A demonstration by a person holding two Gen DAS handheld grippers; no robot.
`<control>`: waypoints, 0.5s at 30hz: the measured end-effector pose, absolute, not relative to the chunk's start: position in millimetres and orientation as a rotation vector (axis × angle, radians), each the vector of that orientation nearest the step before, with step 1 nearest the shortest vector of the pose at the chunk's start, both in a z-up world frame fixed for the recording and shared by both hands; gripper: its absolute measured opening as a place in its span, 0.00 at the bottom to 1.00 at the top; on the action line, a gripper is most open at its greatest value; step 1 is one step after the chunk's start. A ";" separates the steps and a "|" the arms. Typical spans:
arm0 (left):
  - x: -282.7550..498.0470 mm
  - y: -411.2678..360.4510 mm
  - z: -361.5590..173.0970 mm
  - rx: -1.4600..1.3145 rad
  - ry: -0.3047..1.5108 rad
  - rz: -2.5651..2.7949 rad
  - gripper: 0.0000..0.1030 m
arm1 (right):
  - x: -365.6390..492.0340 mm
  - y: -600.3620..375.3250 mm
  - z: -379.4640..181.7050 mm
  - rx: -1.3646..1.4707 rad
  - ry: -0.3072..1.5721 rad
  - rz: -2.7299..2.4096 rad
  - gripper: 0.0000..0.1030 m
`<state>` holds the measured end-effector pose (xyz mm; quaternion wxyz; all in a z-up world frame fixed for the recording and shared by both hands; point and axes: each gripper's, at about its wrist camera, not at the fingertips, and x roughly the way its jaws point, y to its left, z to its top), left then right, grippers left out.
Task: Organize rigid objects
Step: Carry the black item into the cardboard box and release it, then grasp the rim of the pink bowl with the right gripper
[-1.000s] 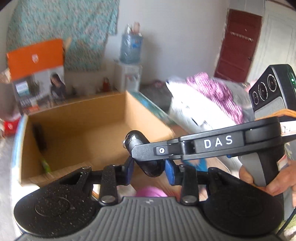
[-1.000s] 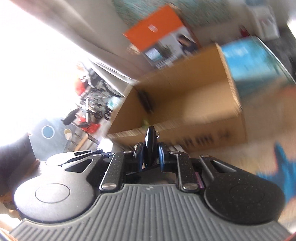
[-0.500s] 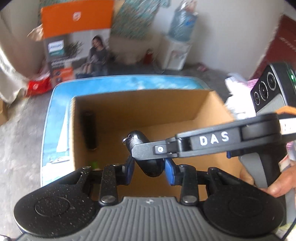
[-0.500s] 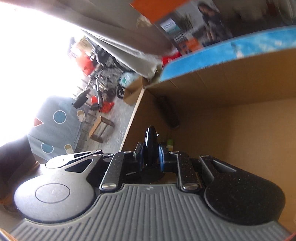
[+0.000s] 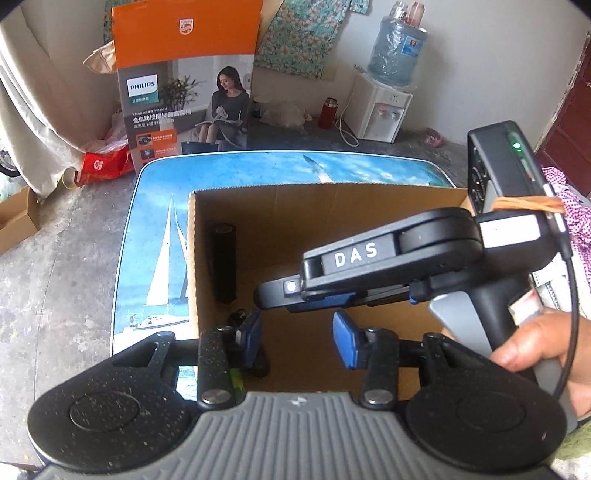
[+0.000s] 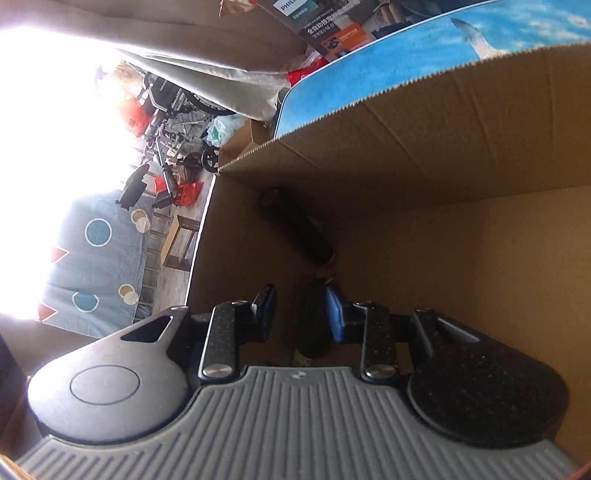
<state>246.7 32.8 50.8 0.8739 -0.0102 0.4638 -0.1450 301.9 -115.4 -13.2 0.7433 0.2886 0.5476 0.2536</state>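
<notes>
Small dark object: inside cardboard box, between right gripper pads, long axis along the fingers, touching one pad only; jaws opening, release judged underway. Left gripper: jaws opening, nothing held, poised over the box beside it.

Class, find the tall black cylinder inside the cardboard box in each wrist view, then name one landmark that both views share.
Left wrist view: black cylinder stands left of centre, against the box's left wall.
Right wrist view: it leans tilted at centre, in the box corner.
Shared landmark: the orange Philips carton behind the box.
</notes>
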 end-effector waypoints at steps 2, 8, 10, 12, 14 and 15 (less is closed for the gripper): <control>240.5 31.3 56.4 -0.020 0.952 -0.311 0.45 | 296.8 -120.8 -9.2 0.649 1.186 0.561 0.30; 203.9 29.8 86.8 -0.033 0.866 -0.357 0.53 | 262.2 -149.1 24.3 0.682 1.090 0.596 0.30; 187.9 28.6 97.4 -0.035 0.832 -0.376 0.56 | 240.4 -163.9 41.7 0.689 1.035 0.616 0.30; 166.4 27.2 108.0 -0.035 0.796 -0.397 0.61 | 215.8 -188.3 62.2 0.689 0.968 0.638 0.31; 147.3 25.7 114.4 -0.034 0.764 -0.425 0.70 | 185.8 -207.3 79.7 0.686 0.891 0.651 0.32; 135.2 24.1 116.4 -0.034 0.747 -0.443 0.72 | 169.5 -217.4 86.4 0.683 0.854 0.655 0.33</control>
